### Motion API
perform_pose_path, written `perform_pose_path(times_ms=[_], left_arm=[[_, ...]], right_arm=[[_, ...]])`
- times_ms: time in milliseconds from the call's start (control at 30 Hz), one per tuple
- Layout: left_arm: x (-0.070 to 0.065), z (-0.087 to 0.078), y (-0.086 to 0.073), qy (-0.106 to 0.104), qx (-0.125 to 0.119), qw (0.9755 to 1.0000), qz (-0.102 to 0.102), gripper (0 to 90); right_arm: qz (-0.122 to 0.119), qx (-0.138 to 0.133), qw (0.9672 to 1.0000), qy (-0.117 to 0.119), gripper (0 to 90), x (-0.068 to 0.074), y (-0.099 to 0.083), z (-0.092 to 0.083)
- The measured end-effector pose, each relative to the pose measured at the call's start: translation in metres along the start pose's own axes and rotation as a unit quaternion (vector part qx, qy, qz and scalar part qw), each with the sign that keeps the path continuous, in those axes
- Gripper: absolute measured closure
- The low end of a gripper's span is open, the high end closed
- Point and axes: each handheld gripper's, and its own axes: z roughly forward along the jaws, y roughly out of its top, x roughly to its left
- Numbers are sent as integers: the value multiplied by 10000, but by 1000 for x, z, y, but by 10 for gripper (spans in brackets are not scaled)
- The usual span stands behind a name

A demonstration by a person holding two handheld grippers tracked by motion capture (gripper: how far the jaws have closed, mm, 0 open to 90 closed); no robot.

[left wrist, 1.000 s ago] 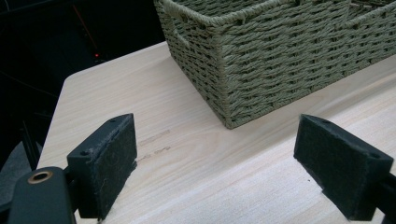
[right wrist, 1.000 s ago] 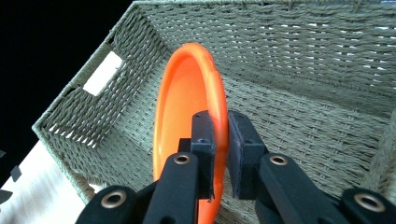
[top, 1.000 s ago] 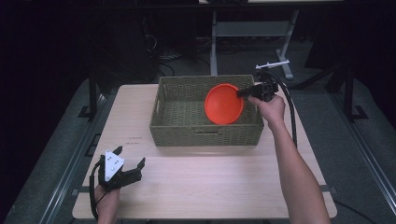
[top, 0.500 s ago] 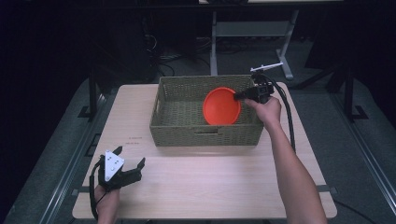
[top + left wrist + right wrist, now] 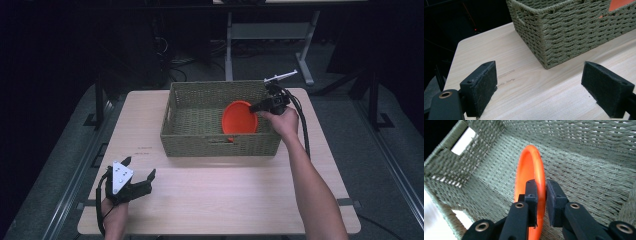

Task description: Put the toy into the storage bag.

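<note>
Right tool [image 5: 541,195]: down inside the basket [image 5: 220,145], jaws astride the rim of the orange plate [image 5: 240,117]; they have just been easing apart, and there's a sliver of gap on the right pad, so the pinch looks to be letting go.
Plate: on edge between the right tool's jaws, its lower rim down by the basket floor, its face turned to the basket's left end.
Left tool [image 5: 131,176]: parked on the table [image 5: 225,200] near the person, jaws spread wide with nothing between them, basket corner [image 5: 544,37] just ahead.
Step in hand: setting the plate down in the basket, by my read.
How to do it well: get the plate's low edge resting on the weave before the jaws spread further; tip the top away from the tool so it lies flat rather than rolls.
Exit: open fully, then lift straight up and back, clear of the rim on both pads.
Watch: the near wall just beside the tool; a sideways pull could snag it.
Left hand's job: stay put; the basket looks steady.
</note>
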Motion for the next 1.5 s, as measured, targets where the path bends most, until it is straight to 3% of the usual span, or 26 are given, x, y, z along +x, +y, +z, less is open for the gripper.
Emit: perform_pose_path(times_ms=[233,500,1233,1300,1500], left_arm=[[0,0,0,2,-1,10000,-12,127],[0,1,1,8,23,10000,-23,127],[1,1,0,11,19,10000,-4,127],[1,1,0,4,20,10000,-14,127],[0,2,0,-4,29,10000,-11,127]], right_arm=[[37,68,10000,44,765,0,0,2],[136,109,9998,21,683,-4,0,0],[30,122,9999,-34,584,-4,-3,-14],[13,-51,9999,115,586,-3,-3,-20],[-15,49,9997,241,560,-1,-3,-21]])
